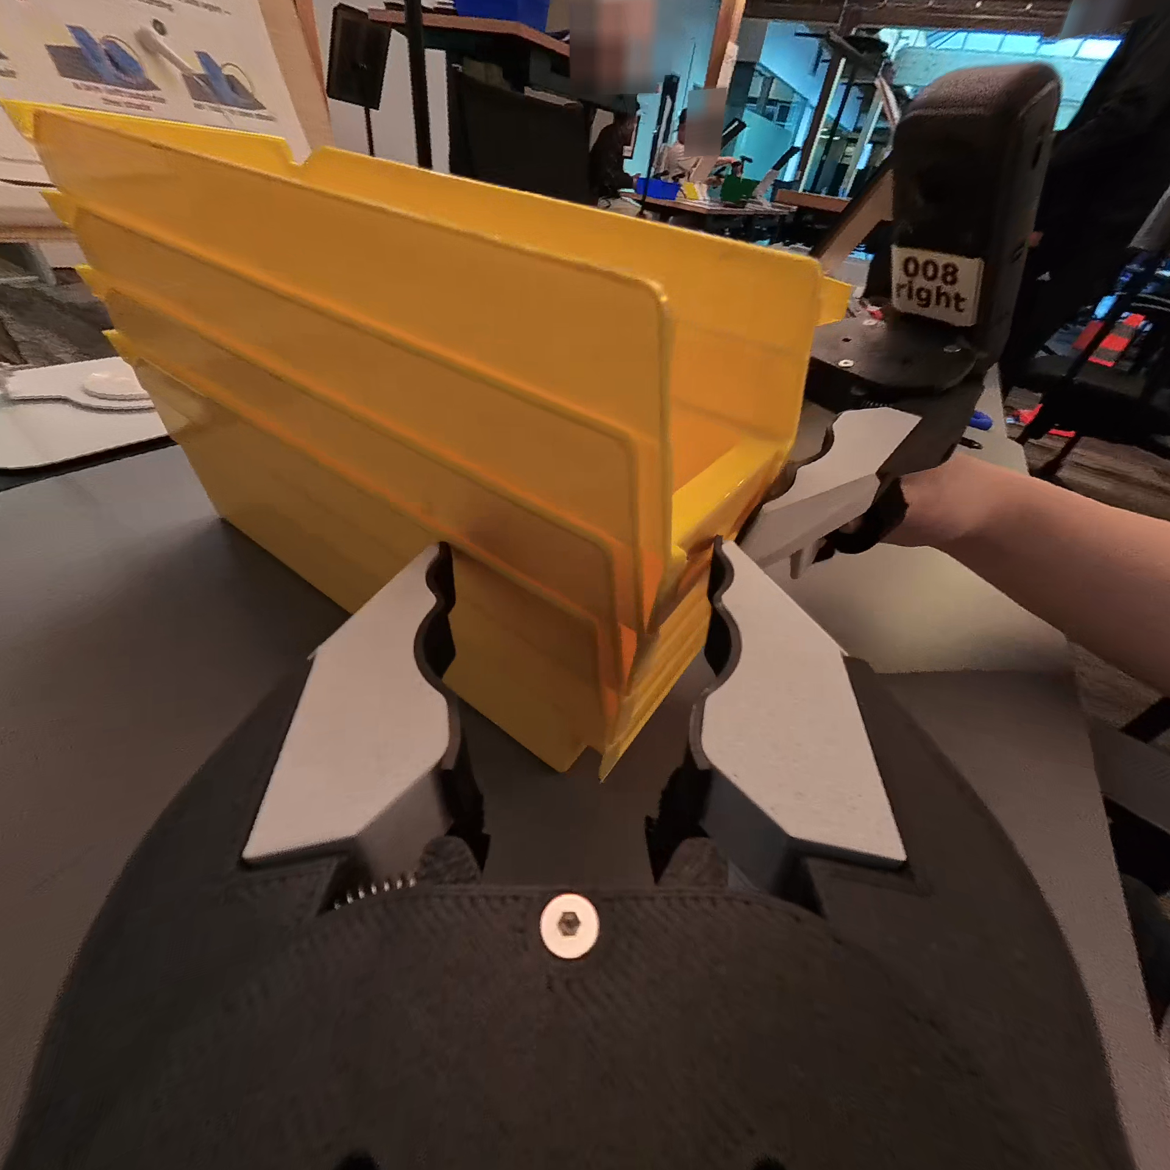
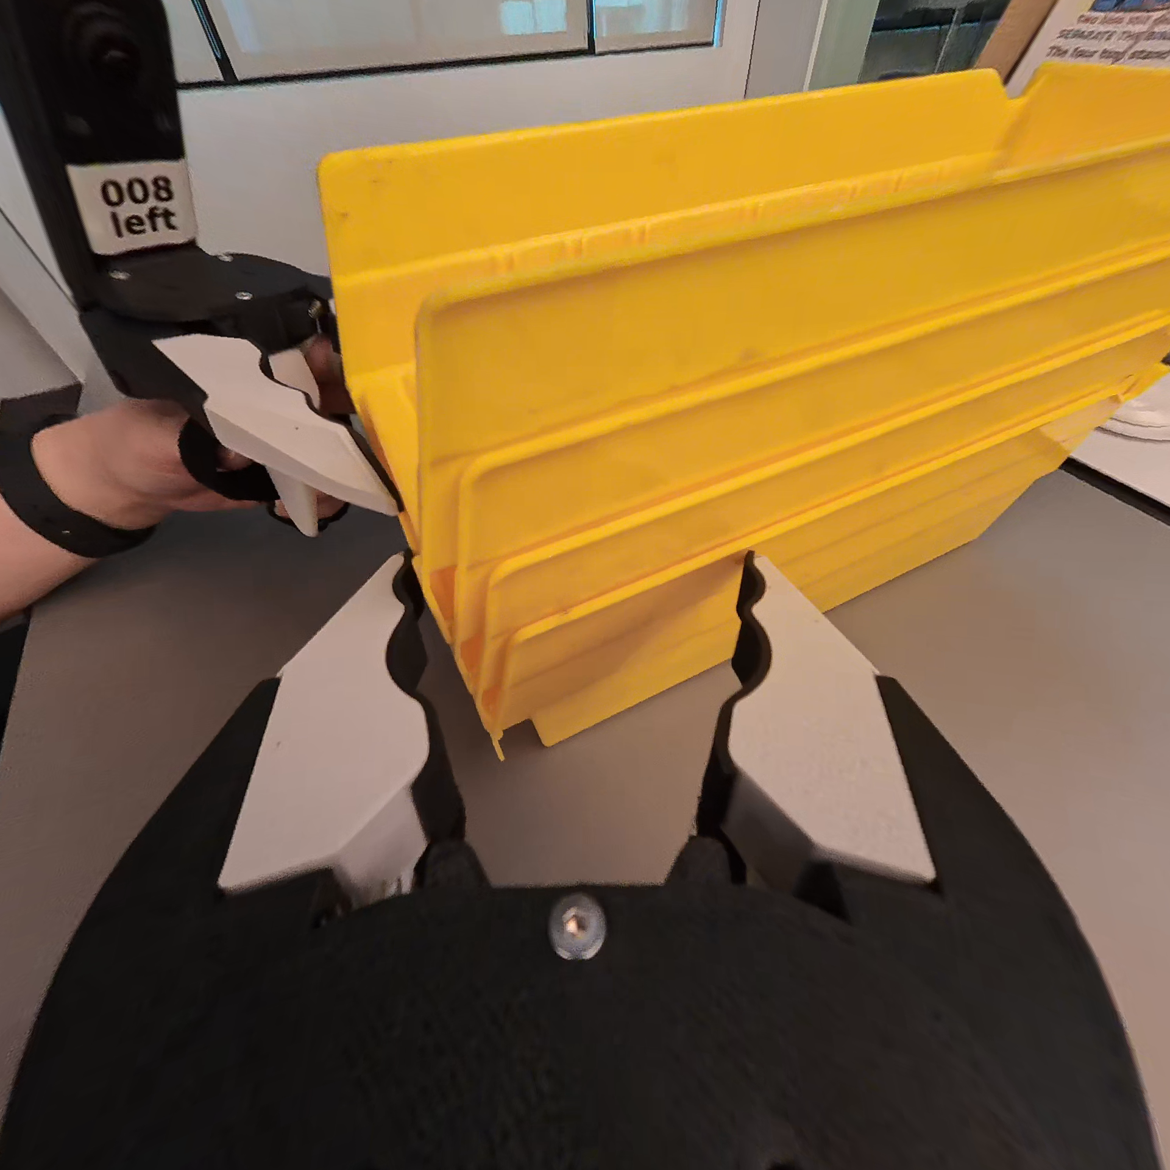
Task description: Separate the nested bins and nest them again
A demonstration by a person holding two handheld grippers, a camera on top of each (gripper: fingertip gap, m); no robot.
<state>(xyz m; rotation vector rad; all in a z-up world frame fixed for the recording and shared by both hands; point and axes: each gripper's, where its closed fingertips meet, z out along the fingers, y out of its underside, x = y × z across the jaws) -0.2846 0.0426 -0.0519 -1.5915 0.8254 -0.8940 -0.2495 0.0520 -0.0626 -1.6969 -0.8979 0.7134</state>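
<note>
A stack of nested yellow bins (image 1: 392, 354) stands on the dark grey table (image 1: 126, 601), open fronts towards me; it also shows in the right wrist view (image 2: 760, 392). My left gripper (image 1: 579, 551) straddles the stack's near left front corner. One pad (image 1: 446, 608) lies against the side wall and the other pad (image 1: 718, 589) against the front lips. My right gripper (image 2: 576, 560) straddles the right front corner, with one pad (image 2: 750, 608) on the side wall and the other fingertip (image 2: 405, 570) at the front edge. Each gripper shows in the other's view, the right (image 1: 779, 500) and the left (image 2: 373, 481), both at the stack's front.
A white board with a white object on it (image 1: 82, 405) lies at the table's far left. A poster (image 1: 145, 63) stands behind the bins. The person's forearm (image 1: 1013, 506) and hand (image 2: 95, 468) reach in from the sides. Desks and people fill the background.
</note>
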